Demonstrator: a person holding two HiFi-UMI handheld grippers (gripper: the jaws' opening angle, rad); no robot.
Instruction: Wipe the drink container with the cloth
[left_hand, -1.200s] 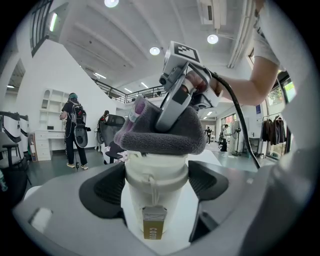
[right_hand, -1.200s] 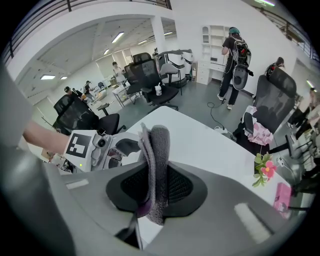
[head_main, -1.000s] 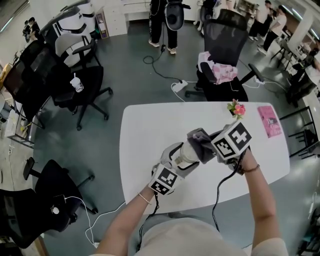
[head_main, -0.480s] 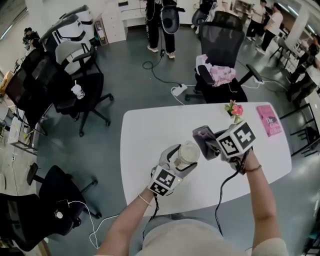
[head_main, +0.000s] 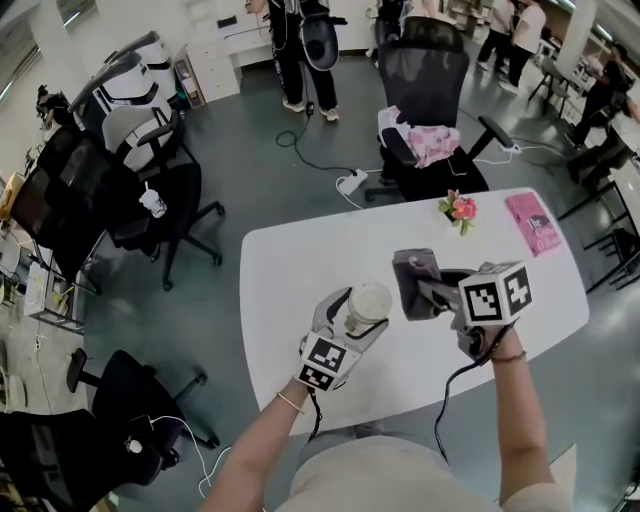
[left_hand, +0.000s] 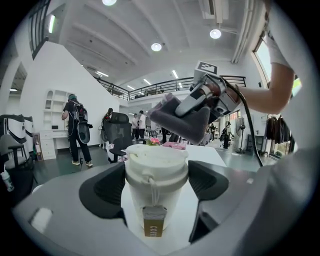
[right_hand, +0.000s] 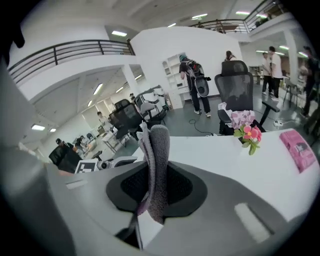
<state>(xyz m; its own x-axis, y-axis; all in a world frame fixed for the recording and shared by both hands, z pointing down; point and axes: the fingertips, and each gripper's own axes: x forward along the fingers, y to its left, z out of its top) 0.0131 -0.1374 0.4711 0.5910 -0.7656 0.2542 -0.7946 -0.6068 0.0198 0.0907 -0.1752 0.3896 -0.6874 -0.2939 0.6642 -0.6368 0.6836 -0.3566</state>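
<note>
I have the drink container (head_main: 367, 305), a pale lidded cup, held above the white table (head_main: 295, 260) near its front edge. In the left gripper view it (left_hand: 156, 175) stands upright between the two dark jaw pads, which press on its sides just under the lid. A small brown tag hangs down its front. So my left gripper (head_main: 360, 318) is clamped on the cup, with its marker cube toward me.

Just to the cup's right is the grey cloth (head_main: 415, 283). In the head view there is a narrow gap between the two, so I read them as near but not touching. The right gripper view shows the cloth (right_hand: 156, 170) as a folded strip pinched between the closed jaws, sticking up past them and trailing a little below. My right gripper (head_main: 430, 290) points left toward the cup. From the left gripper view the cloth (left_hand: 182, 117) sits above and beyond the lid.

Farther back on the table, a small bunch of pink flowers (head_main: 460, 208) stands near the far edge, and a flat pink packet (head_main: 530, 222) lies to its right. Behind the table stands a black office chair (head_main: 425, 110) with pink fabric on its seat. More chairs stand on the grey floor to the left, and people stand at the back of the room.
</note>
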